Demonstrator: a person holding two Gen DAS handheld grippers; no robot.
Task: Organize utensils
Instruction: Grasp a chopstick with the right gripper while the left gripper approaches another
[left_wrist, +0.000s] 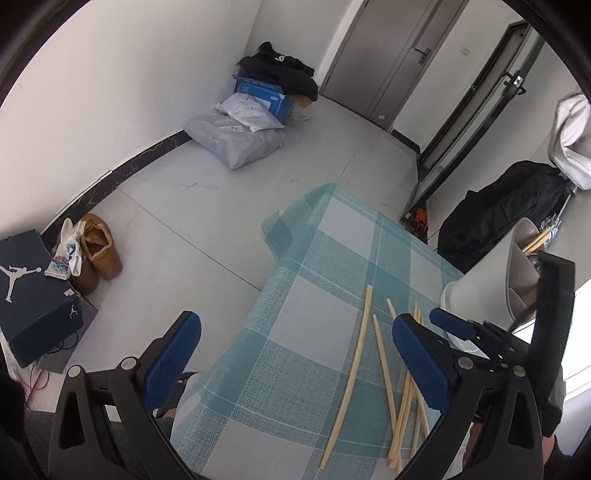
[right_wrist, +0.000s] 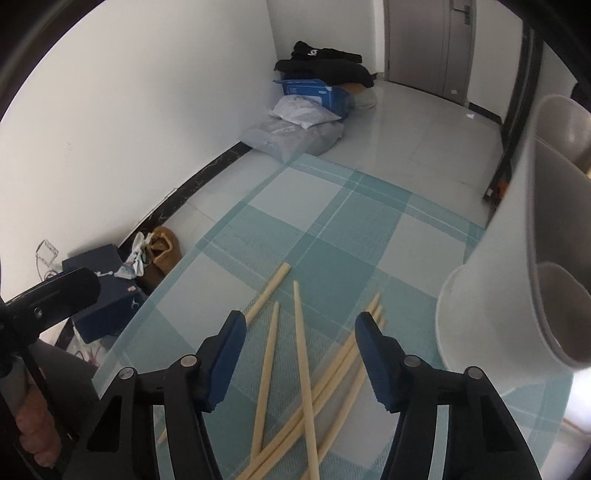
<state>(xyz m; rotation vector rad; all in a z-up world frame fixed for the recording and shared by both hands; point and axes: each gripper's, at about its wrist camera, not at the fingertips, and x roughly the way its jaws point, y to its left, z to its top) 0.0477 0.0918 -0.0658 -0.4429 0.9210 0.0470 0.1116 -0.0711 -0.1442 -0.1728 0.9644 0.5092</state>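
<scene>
Several pale wooden chopsticks lie loose and crossed on the teal checked tablecloth. They also show in the left wrist view. A grey utensil holder stands at the right of the table; in the left wrist view the holder has chopstick tips inside it. My right gripper is open and empty, just above the pile of chopsticks. My left gripper is open and empty, above the table's left edge, to the left of the pile. The right gripper also appears in the left wrist view.
The table's left edge drops to a grey tiled floor. On the floor are a dark shoe box, brown shoes, grey parcels and a blue box by the wall. A black bag sits beyond the table.
</scene>
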